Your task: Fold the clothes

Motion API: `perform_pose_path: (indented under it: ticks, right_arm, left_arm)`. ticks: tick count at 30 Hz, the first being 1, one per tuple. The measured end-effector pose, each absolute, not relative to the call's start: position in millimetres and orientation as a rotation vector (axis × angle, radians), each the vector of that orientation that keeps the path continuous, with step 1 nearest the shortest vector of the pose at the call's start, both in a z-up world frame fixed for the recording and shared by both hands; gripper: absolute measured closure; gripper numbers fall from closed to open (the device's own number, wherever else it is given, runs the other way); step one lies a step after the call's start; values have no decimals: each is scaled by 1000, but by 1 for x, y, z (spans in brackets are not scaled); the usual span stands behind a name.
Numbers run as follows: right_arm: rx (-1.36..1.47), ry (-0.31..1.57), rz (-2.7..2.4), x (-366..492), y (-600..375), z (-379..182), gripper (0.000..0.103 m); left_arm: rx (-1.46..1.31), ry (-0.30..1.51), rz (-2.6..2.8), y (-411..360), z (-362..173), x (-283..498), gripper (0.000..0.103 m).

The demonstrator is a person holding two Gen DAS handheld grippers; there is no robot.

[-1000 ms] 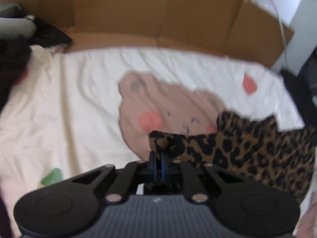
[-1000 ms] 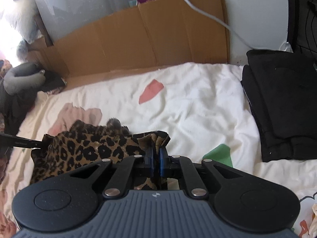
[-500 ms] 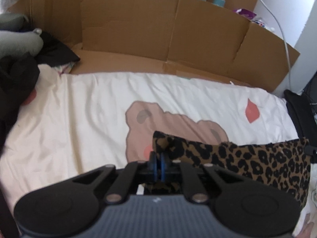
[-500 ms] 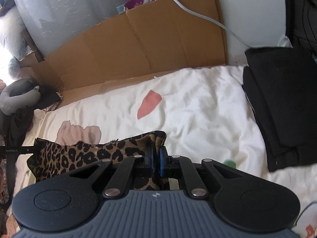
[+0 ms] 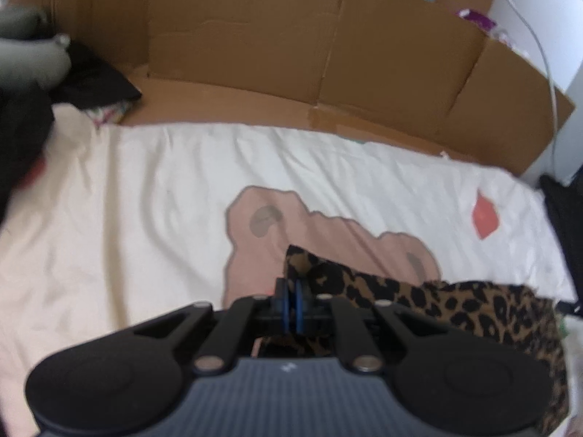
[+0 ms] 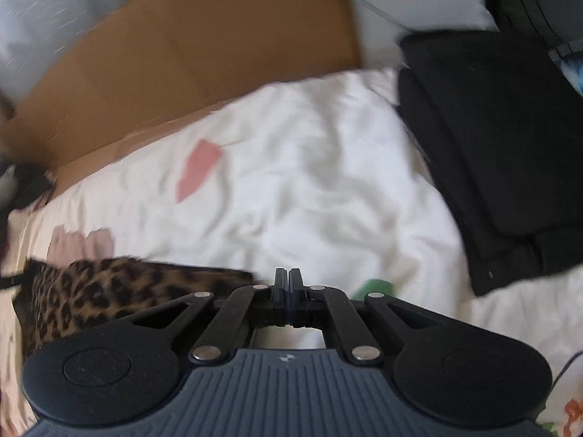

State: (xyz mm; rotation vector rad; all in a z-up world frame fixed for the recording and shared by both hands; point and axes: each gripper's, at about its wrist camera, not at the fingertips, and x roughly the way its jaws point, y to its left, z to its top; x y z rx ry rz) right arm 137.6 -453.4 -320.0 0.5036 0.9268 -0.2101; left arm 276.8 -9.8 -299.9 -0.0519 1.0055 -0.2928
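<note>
Both views are blurred, the right wrist view more so, and each gripper's black body blocks the near part of the bed.

In the left wrist view the left gripper (image 5: 291,291) has its jaws pinched on a corner of the leopard-print garment (image 5: 473,313); a small flap of the cloth stands up just past the blue pads. From there the garment runs off to the right as a long band with a fairly straight far edge. Its near part is hidden under the gripper body, and its right end is cut off at the picture's edge, so its full shape cannot be made out.

In the right wrist view the right gripper (image 6: 288,280) has its jaws pressed together with no cloth between them. The garment's end lies just left of the fingers, partly under the gripper's left linkage; whether it touches the gripper cannot be told. The cloth is tan to brown with black spots and lies low on the bed sheet (image 5: 127,218).

The sheet is cream, wrinkled, with a pink bear print (image 5: 269,233) just beyond the garment and a red patch (image 5: 484,218) farther right. At the right of the bed sits a folded black stack (image 6: 503,138). Farthest off, flattened cardboard (image 5: 328,54) stands along the bed's far edge, with a white cable (image 5: 543,58) hanging over it.
</note>
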Motion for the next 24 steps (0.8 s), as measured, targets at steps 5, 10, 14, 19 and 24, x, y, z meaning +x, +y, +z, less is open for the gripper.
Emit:
perform_pose_path:
  ticks: [5, 10, 14, 19, 24]
  right_arm:
    - [665, 866, -58, 129, -457, -314, 101]
    - [688, 857, -35, 129, -448, -315, 40]
    - [619, 939, -39, 141, -436, -329, 42]
    - [527, 1021, -16, 151, -414, -345, 76]
    - [497, 980, -4, 143, -414, -329, 102]
  left_arm:
    - [-73, 1001, -293, -7, -303, 274, 99]
    - [-86, 944, -308, -5, -285, 270, 99]
    - [-94, 884, -324, -4, -268, 267, 99]
    - [-86, 865, -333, -9, -262, 267, 99]
    - [-100, 855, -329, -8, -260, 266, 99]
